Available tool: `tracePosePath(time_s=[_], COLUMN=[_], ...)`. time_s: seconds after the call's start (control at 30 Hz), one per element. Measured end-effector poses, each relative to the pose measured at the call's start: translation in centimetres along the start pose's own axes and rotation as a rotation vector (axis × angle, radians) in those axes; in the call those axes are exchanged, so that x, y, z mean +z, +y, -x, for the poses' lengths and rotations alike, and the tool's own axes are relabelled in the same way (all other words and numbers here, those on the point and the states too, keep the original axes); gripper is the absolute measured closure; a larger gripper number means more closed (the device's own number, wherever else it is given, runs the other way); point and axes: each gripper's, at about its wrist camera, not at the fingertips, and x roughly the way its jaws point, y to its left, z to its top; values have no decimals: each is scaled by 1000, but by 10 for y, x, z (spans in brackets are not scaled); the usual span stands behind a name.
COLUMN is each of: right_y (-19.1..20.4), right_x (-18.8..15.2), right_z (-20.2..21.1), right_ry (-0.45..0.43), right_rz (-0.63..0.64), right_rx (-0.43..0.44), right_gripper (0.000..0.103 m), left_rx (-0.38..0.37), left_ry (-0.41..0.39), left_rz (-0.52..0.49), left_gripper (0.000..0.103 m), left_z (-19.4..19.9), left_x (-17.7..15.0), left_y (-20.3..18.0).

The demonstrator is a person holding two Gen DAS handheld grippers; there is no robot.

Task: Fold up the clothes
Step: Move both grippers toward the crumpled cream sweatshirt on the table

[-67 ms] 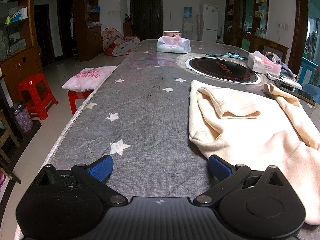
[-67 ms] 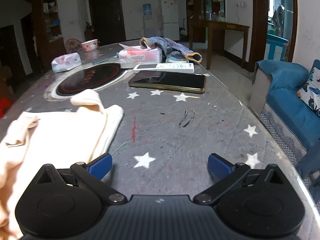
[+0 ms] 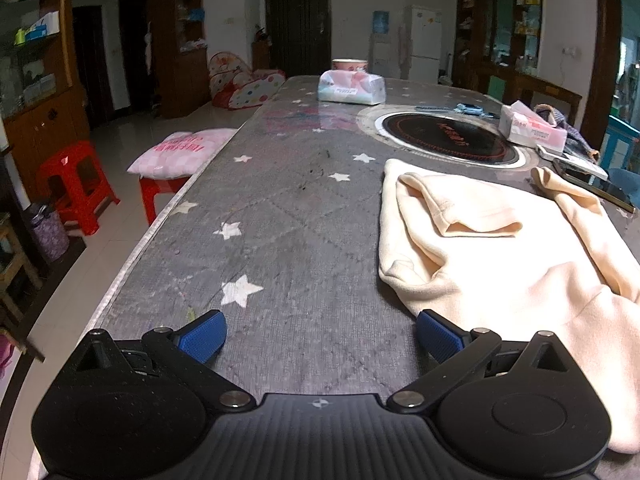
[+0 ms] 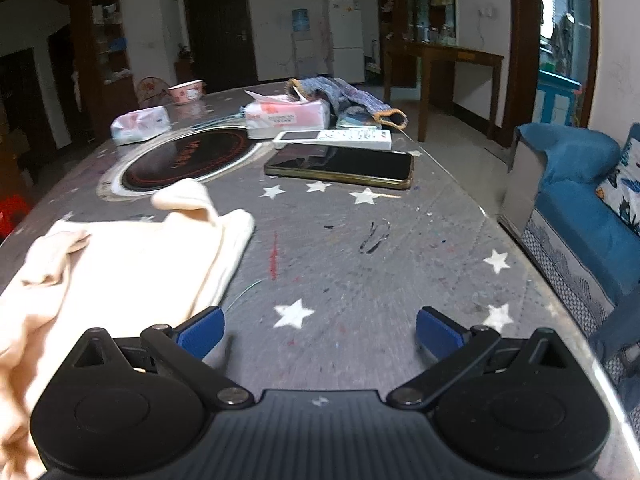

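Both your grippers stand wide apart and hold nothing: the left gripper has the one cream garment just to its right, the right gripper has it to its left. Ahead of you lie two tissue packs, one phone, one remote and one bowl, its contents hidden.

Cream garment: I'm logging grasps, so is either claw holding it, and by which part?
Neither. The left claw and right claw are open; the garment lies loose.
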Motion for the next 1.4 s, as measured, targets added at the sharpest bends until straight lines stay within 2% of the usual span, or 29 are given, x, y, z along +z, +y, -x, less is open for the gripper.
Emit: tracePosePath(time_s=[0.13,0.2,0.3,0.37,0.47,0.57,0.8,1.0,1.4], right_y=[6,16,25,26,31,39,47,51,55], right_x=[5,-9,-28,-37,-43,-49,-63,-75,-86], right_z=[-8,6,47,64,73,84,98,103,115], right_ry=[50,-9,-48,-38,-17,-15,7,25,29], right_rz=[71,112,97,48,6,44,85,125,139], right_rx=[20,39,61,86,101,119,155,149,160], right_gripper=[0,0,0,0,0,0,0,0,0], left_rx=[10,32,50,40,29,42,13,17,12], left_ry=[29,52,86,79,69,61,94,112,109], left_rz=[14,14,29,34,28,30,27,8,-6], left_gripper=[0,0,0,0,0,0,0,0,0], left_z=[17,23,39,51,70,83,97,103,113], left_x=[-2,-7,-15,-21,-27,-31,-43,-54,-63], left_y=[-2,-8,-15,-20,-32,-42,-61,-71,-76])
